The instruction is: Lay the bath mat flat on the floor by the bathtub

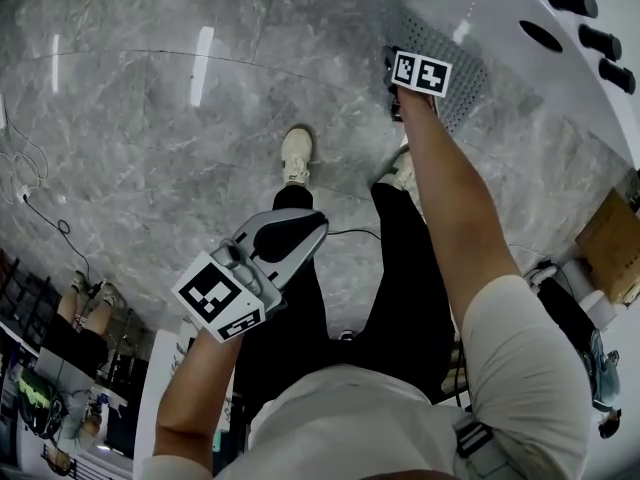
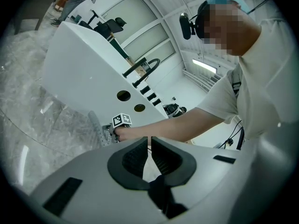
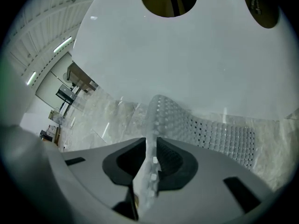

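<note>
— grey mat (image 3: 210,129), the one full of holes: where is it next to the tub (image 3: 187,55)?
— at the tub's foot, on the marble floor (image 1: 150,118). most of it lies along the tub wall, but one edge curls up off the floor.
— what's lifting it?
— the right claw (image 3: 152,160), pinching that raised edge close by the tub.
— and the left claw (image 2: 150,157)?
— well back from the tub, up over the legs (image 1: 400,268), pressed together with nothing in it.
— anything else down there?
— a pale shoe (image 1: 297,155), farther from the tub than the mat.
</note>
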Demonstrator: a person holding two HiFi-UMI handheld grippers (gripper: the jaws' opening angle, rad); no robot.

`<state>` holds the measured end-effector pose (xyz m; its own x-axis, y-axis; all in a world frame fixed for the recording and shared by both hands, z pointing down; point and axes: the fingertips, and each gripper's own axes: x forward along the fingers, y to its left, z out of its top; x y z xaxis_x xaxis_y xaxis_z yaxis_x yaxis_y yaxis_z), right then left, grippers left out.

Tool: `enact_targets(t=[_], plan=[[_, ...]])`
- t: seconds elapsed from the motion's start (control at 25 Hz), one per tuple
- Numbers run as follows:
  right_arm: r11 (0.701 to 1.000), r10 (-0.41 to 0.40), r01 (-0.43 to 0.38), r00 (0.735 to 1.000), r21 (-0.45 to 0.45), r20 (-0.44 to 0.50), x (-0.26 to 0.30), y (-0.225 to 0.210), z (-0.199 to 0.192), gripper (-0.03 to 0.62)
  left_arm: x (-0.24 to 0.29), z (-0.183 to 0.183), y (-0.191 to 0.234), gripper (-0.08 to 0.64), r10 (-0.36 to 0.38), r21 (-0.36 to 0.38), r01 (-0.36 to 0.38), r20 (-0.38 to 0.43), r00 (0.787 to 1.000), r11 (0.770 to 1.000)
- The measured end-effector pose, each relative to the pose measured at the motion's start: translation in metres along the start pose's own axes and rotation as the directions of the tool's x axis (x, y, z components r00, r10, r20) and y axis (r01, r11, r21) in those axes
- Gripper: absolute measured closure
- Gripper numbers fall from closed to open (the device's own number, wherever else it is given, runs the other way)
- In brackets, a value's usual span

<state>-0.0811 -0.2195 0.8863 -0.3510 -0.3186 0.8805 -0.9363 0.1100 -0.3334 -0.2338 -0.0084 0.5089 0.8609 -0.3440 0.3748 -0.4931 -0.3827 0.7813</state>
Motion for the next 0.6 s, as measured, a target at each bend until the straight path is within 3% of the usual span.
enact_targets(t=[0.24,0.6], plan=[[1.000,-0.009,0.009,1.000,0.027,0.001,0.002,0.017,0.000,0.524,-0.006,0.012,0.015,0.526,-0.031,0.029,0.031,-0.007,1.000,0.999],[0.998,-0.054,0.054,0.999,0.036,0.002,-0.101,0.024,-0.027,0.581,-0.026,0.035,-0.035,0.526,-0.115,0.188,0.127,-0.078,0.990,0.974]])
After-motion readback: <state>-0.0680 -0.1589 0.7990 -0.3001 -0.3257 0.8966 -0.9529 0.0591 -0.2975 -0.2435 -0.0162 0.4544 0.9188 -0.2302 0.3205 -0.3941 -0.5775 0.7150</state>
